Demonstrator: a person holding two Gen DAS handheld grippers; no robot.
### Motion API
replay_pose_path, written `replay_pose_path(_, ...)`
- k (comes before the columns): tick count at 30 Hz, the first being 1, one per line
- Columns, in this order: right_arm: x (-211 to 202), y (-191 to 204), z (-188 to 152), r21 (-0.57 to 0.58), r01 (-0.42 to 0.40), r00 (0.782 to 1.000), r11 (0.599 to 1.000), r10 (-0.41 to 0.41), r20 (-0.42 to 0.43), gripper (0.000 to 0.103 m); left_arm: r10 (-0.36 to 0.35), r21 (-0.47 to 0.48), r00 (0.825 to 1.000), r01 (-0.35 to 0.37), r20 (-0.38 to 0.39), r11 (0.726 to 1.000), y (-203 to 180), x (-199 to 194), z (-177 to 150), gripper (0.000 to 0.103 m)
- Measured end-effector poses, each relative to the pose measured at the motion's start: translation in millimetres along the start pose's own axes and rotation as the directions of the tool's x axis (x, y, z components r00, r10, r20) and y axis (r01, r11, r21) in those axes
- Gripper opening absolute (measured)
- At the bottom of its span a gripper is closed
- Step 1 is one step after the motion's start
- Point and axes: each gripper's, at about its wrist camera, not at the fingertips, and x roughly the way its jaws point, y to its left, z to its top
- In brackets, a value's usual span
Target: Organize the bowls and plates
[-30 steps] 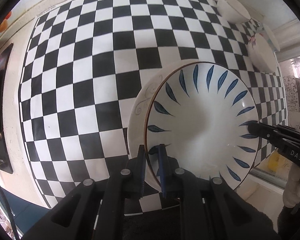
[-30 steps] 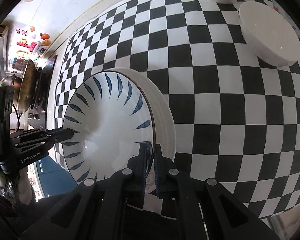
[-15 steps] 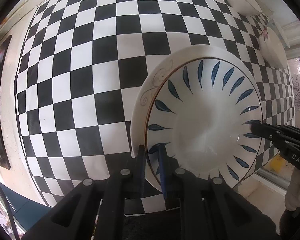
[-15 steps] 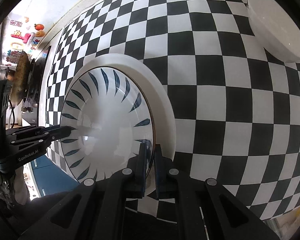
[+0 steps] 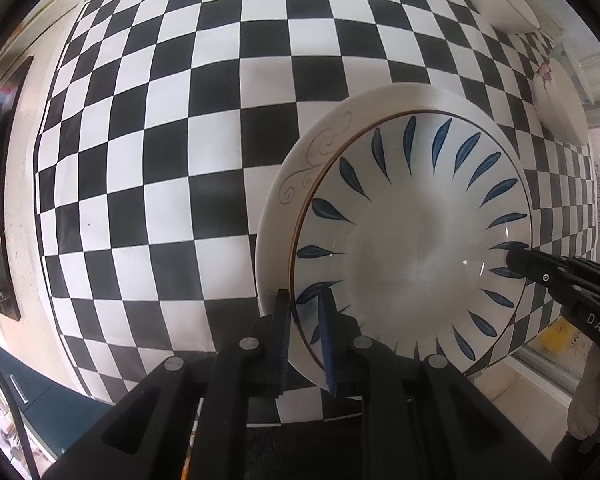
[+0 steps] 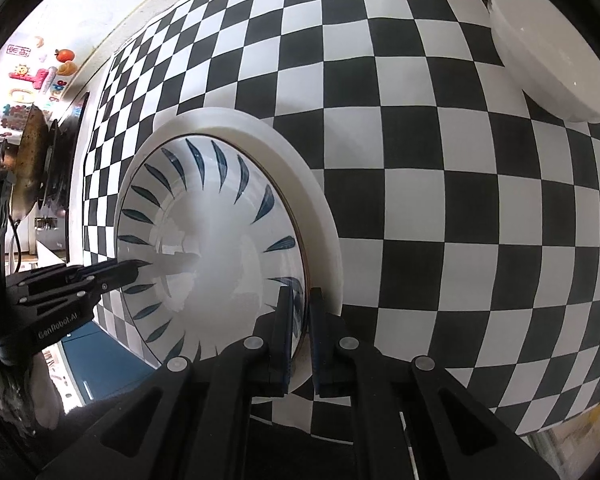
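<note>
Lowered, glossy leaf-patterned bowl (image 5: 412,240) nears round white plate (image 5: 300,168).

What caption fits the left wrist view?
Both grippers clamp the blue-leaf plate over a white plate.

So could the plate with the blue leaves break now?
Maybe. Each tool pinches only the thin rim of the blue-leaf plate: the left tool on one side, the right tool opposite. If one lets go first, it could tip and clack onto the white plate underneath. It also sits off-centre on that plate, near the edge of the checkered table, so a slide could carry it off.
</note>
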Motion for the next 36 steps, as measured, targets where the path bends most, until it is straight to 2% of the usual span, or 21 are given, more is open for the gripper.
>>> replay_pose_path(6,-1.8,4.2,-2.0,-0.003,0.028,0.999,1.0,-0.028,-0.021,0.01,0.026,-0.005,1.0,-0.026,-0.012,1.0,-5.7,-2.0,-7.6,0.014)
replay_pose_path(12,-17.9,11.7,-4.2,-0.006,0.046,0.999,0.999,-0.046,-0.012,0.012,0.013,-0.034,1.0,-0.012,0.006,0.999,-8.3,-13.4,-18.2,0.032)
replay_pose_path(13,-22.9,15.6,-5.3,-0.013,0.051,0.999,0.999,-0.052,-0.006,0.013,0.019,-0.039,1.0,-0.018,0.018,0.999,-8.2,-17.4,-19.7,0.039)
replay_pose_path(14,-28.4,19.6,-6.4,-0.019,0.061,0.998,0.998,-0.061,0.003,0.016,0.019,-0.041,0.999,-0.018,0.027,0.999,-8.8,-20.8,-20.7,0.052)
replay_pose_path(15,-33.2,23.3,-7.8,-0.026,0.074,0.997,0.997,-0.074,0.011,0.031,0.015,-0.041,0.999,-0.013,0.037,0.999,-9.5,-24.6,-21.9,0.061)
replay_pose_path(16,-40.4,30.2,-10.0,-0.041,0.096,0.995,0.995,-0.095,0.023,0.063,0.012,-0.043,0.998,-0.009,0.06,0.999,-10.9,-31.4,-23.8,0.076)
replay_pose_path(17,-46.4,35.0,-11.9,-0.05,0.1,0.995,0.994,-0.098,0.034,0.08,0.01,-0.046,0.997,-0.007,0.082,0.999,-11.9,-37.0,-25.4,0.085)
replay_pose_path(18,-53.2,40.0,-14.3,-0.056,0.095,0.995,0.994,-0.092,0.047,0.101,0.011,-0.043,0.994,-0.006,0.109,0.999,-14.3,-45.1,-27.7,0.086)
replay_pose_path(22,-83.3,57.9,-26.6,-0.052,0.135,0.987,0.99,-0.129,0.094,0.103,0.047,-0.042,0.982,-0.04,0.185,0.998,-23.1,-75.0,-34.5,0.088)
replay_pose_path(24,-104.6,67.0,-35.2,-0.046,0.192,0.973,0.98,-0.184,0.14,0.103,0.065,-0.04,0.973,-0.057,0.222,0.998,-25.4,-92.6,-37.9,0.09)
replay_pose_path(28,-141.5,79.5,-51.0,-0.022,0.24,0.951,0.971,-0.23,0.207,0.103,0.063,-0.034,0.963,-0.056,0.263,0.998,-29.8,-126.9,-48.0,0.09)
replay_pose_path(34,-184.2,98.3,-70.9,0.0,0.246,0.934,0.969,-0.237,0.267,0.103,0.059,-0.041,0.946,-0.049,0.317,0.998,-35.2,-163.0,-67.7,0.09)
replay_pose_path(36,-194.9,105.8,-77.9,-0.004,0.251,0.928,0.968,-0.24,0.285,0.103,0.066,-0.051,0.946,-0.052,0.318,0.997,-35.1,-170.4,-69.7,0.09)
